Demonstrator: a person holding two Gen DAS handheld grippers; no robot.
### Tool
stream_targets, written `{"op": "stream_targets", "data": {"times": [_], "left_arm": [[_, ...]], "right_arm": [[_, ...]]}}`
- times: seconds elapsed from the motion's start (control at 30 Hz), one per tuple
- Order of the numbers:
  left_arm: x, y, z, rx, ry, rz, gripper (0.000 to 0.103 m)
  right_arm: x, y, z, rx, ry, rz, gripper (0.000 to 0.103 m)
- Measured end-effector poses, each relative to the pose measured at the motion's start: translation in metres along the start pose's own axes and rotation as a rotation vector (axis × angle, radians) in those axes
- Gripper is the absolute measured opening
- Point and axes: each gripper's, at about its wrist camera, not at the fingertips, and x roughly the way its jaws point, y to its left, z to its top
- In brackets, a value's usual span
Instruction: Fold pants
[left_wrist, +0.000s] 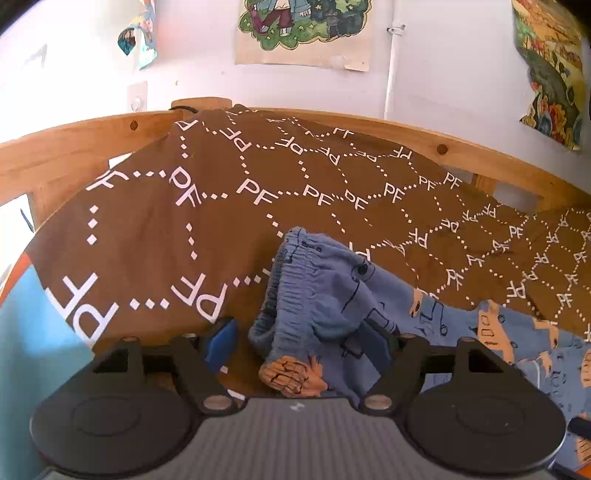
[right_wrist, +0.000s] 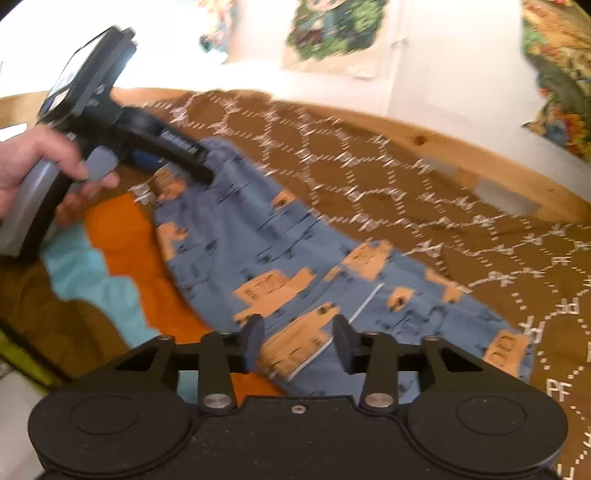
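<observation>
A brown patterned blanket (right_wrist: 369, 155) covers the bed, and the blue pants (right_wrist: 280, 254) lie across it — waistband far left, cuffs near right. The left gripper (left_wrist: 299, 341) has its fingers wide around the bunched waistband, and the right gripper (right_wrist: 299, 341) is wide over the cuffs. This looks like the grasping step — next, both should close on cloth before lifting.

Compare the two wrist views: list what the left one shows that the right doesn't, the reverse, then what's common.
Left wrist only: the bunched elastic waistband close up between the left gripper's open fingers. Right wrist only: the person's hand holding the left gripper, the pants' leg end, and the right gripper, open. Both: the blue pants, brown PF blanket, wooden bed rail, wall pictures.
</observation>
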Motion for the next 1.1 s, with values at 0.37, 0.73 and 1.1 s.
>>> {"op": "stream_targets", "data": {"times": [0.37,0.73,1.1], "left_arm": [[0.004,-0.006,-0.002,0.043,0.004,0.026,0.078],[0.003,-0.013,0.001,0.052,0.04,0.096,0.026],[-0.011,-0.037,-0.003,0.141,-0.018,0.133,0.019]], "right_arm": [[0.018,0.0,-0.011,0.013,0.101,-0.003,0.088],[0.018,-0.003,-0.011,0.032,0.101,0.002,0.089],[0.0,-0.011,-0.003,0.08,-0.019,-0.048,0.099]]}}
